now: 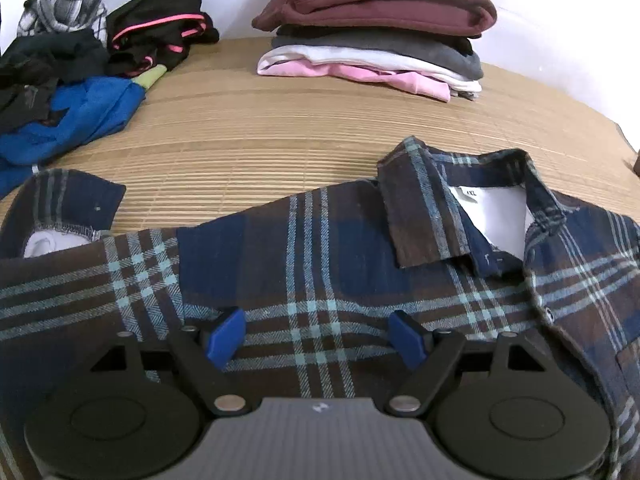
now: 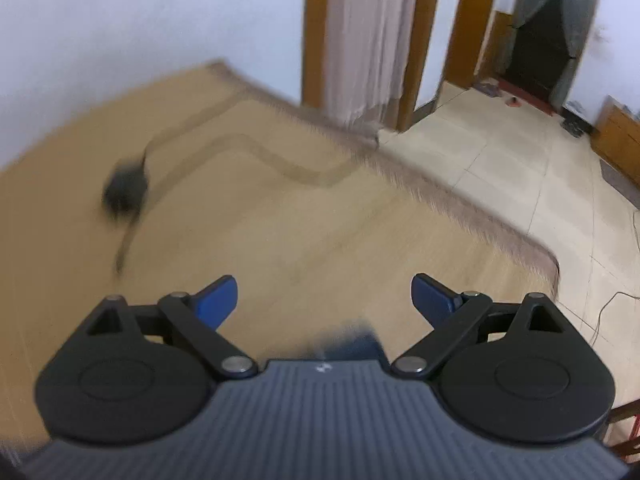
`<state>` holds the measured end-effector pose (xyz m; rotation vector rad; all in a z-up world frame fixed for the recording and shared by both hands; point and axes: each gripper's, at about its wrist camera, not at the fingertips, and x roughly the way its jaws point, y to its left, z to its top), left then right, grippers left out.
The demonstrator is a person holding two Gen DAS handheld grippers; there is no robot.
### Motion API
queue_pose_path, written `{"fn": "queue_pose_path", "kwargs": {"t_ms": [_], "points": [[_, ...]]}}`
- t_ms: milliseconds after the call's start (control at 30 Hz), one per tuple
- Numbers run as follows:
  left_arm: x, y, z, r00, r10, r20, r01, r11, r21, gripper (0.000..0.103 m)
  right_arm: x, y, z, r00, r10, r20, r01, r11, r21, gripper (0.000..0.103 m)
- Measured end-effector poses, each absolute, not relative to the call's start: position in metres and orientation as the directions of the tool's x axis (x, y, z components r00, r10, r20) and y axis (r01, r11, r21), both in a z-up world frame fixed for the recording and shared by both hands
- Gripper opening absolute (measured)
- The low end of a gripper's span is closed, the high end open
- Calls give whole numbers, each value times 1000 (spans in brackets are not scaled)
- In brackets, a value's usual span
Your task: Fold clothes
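Plaid shirt (image 1: 320, 280) flat on bamboo mat (image 1: 248, 128)

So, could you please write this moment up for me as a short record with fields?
surface: bamboo mat
garment in work: plaid shirt, laid flat, collar showing
folded: stack of clothes, maroon on top
unfolded: heap of clothes
left gripper: open, over the shirt
right gripper: open, nothing between the fingers; view blurred

You're in a home bedroom: a bamboo mat (image 1: 248, 152) covers the bed, with folded clothes (image 1: 372, 28), a curtained doorway (image 2: 364, 36) and tiled floor (image 2: 500, 148).
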<state>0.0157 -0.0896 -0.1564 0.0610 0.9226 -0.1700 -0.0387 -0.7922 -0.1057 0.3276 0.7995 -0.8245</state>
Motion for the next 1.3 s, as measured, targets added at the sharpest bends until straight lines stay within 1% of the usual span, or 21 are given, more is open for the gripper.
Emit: {"fn": "queue_pose_path", "kwargs": {"t_ms": [100, 133, 167, 200, 233, 267, 333, 367, 433, 533, 667, 767, 833, 867, 900, 1000, 1100, 1167, 1233, 1267, 1300], "points": [[18, -87, -155, 589, -128, -798, 153, 987, -45, 80, -87, -765, -127, 508, -407, -759, 683, 727, 68, 95], [20, -87, -154, 585, -130, -801, 157, 987, -45, 80, -94, -757, -132, 518, -389, -762, 669, 739, 77, 95], [23, -88, -154, 580, -132, -804, 162, 986, -45, 80, -97, -749, -137, 490, -412, -768, 680, 732, 41, 95], [26, -88, -153, 576, -134, -807, 166, 985, -45, 80, -94, -744, -139, 466, -437, -770, 694, 720, 11, 91], [30, -88, -152, 576, -125, -808, 166, 985, -34, 80, -91, -738, -142, 440, -461, -770, 708, 706, -18, 84], [35, -88, -150, 577, -117, -809, 166, 986, -24, 77, -88, -732, -140, 446, -452, -772, 707, 707, -6, 70], [46, -80, -149, 571, -137, -809, 146, 987, -64, 77, -81, -719, -135, 459, -433, -776, 705, 709, 21, 69], [54, -76, -149, 563, -149, -813, 131, 987, -90, 77, -73, -703, -134, 497, -379, -780, 661, 748, 57, 69], [63, -70, -150, 551, -154, -820, 99, 988, -118, 77, -53, -661, -133, 556, -262, -789, 534, 840, 98, 67], [64, -64, -141, 562, -172, -809, 88, 985, -149, 72, -27, -583, -132, 608, -68, -791, 326, 930, 171, 62], [38, -33, -104, 670, -213, -711, 105, 976, -193, 75, -2, -485, -129, 616, 176, -768, 81, 955, 284, 64], [16, 19, -79, 749, -110, -654, -2, 986, -169, 78, 13, -404, -129, 539, 398, -742, -196, 916, 350, 62], [5, 54, -68, 768, -11, -640, -91, 988, -127, 79, 23, -347, -132, 447, 481, -754, -362, 868, 339, 62], [2, 72, -65, 767, 44, -640, -137, 986, -96, 79, 30, -327, -138, 413, 478, -775, -378, 865, 331, 62], [-1, 88, -64, 765, 106, -635, -176, 983, -48, 79, 37, -307, -144, 380, 472, -795, -392, 861, 324, 65], [7, 143, -70, 736, 170, -655, -221, 975, 4, 80, 57, -276, -141, 416, 410, -812, -386, 888, 250, 65], [34, 176, -89, 679, 133, -722, -234, 971, -41, 78, 70, -254, -140, 395, 313, -864, -387, 909, 153, 64], [59, 177, -103, 643, 102, -759, -171, 985, -12, 75, 73, -235, -144, 371, 213, -904, -432, 901, 36, 65], [83, 160, -120, 607, 91, -790, -66, 996, 64, 74, 81, -221, -148, 361, 150, -920, -402, 916, -8, 66], [95, 149, -130, 584, 92, -807, -11, 994, 105, 72, 86, -215, -150, 355, 119, -927, -386, 922, -29, 67], [100, 139, -138, 561, 97, -822, 11, 992, 125, 66, 91, -213, -150, 359, 105, -927, -348, 937, -29, 68]]}}
